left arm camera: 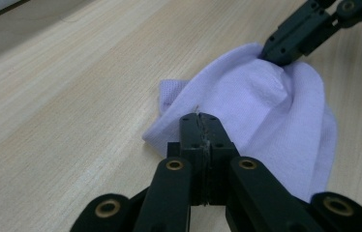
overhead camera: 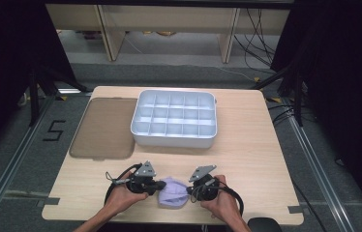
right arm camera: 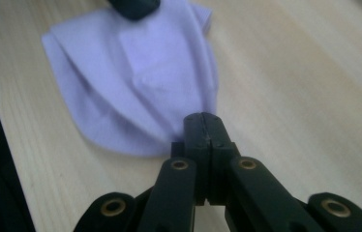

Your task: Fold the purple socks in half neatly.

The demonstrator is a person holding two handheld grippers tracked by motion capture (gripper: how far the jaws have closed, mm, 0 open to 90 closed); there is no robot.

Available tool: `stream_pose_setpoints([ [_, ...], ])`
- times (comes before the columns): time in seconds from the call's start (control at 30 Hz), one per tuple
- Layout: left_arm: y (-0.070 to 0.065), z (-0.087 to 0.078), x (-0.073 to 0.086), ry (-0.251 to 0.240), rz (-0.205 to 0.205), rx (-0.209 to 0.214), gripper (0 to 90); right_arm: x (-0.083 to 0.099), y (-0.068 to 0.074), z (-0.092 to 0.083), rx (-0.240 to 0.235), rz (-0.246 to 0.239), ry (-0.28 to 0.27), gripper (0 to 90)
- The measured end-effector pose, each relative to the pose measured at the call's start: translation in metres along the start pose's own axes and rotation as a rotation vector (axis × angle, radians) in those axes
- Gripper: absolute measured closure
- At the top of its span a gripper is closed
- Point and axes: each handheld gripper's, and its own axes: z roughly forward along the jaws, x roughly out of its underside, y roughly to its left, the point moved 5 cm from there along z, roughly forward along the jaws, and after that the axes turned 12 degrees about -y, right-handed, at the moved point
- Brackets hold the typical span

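Left gripper: jaws clamped on near edge of lilac cloth | Right gripper: jaws pinched on opposite edge, likely to spread or fold it | Cloth: flat on table, between both grippers, well short of white compartment tray; brown lid left of tray

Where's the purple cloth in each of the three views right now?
High view: purple cloth near the table's front edge, between both grippers.
Left gripper view: center-right, beyond the shut jaws.
Right gripper view: upper left.
Shared landmark: the light wooden table.
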Motion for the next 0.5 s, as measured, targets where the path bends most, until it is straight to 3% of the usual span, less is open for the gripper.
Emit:
stream_pose_setpoints([
  [0.13, -0.001, 0.0, 0.0, 0.001, -0.021, -0.003, 88.4, -0.005, 0.001, -0.008, 0.035, -0.019, -0.038, 90.0],
  [0.17, -0.001, 0.0, 0.0, 0.001, -0.022, -0.004, 88.2, -0.011, 0.002, -0.011, 0.043, -0.029, -0.072, 90.0],
  [0.2, -0.001, 0.0, 0.0, 0.002, -0.02, -0.003, 88.0, -0.019, 0.004, -0.018, 0.037, -0.048, -0.118, 90.0],
  [0.27, 0.0, 0.0, 0.0, 0.002, -0.017, -0.007, 87.9, -0.029, 0.006, -0.026, 0.04, -0.05, -0.145, 90.0],
  [0.33, 0.0, 0.0, 0.0, 0.004, -0.016, -0.009, 87.3, -0.035, 0.01, -0.025, 0.017, -0.048, -0.176, 90.0],
  [0.37, -0.001, 0.0, -0.001, -0.008, -0.025, -0.011, 86.6, -0.036, 0.012, -0.021, -0.004, -0.073, -0.183, 90.0],
  [0.4, -0.001, 0.0, -0.001, -0.011, -0.024, -0.008, 85.2, -0.033, 0.018, -0.014, -0.021, -0.063, -0.139, 90.0],
  [0.43, 0.001, -0.001, -0.002, -0.013, -0.005, -0.008, 85.2, -0.033, 0.018, -0.014, -0.021, -0.063, -0.139, 90.0],
  [0.5, 0.0, -0.004, -0.004, -0.027, -0.022, -0.015, 84.5, -0.025, 0.022, -0.004, -0.043, -0.066, -0.097, 90.0],
])
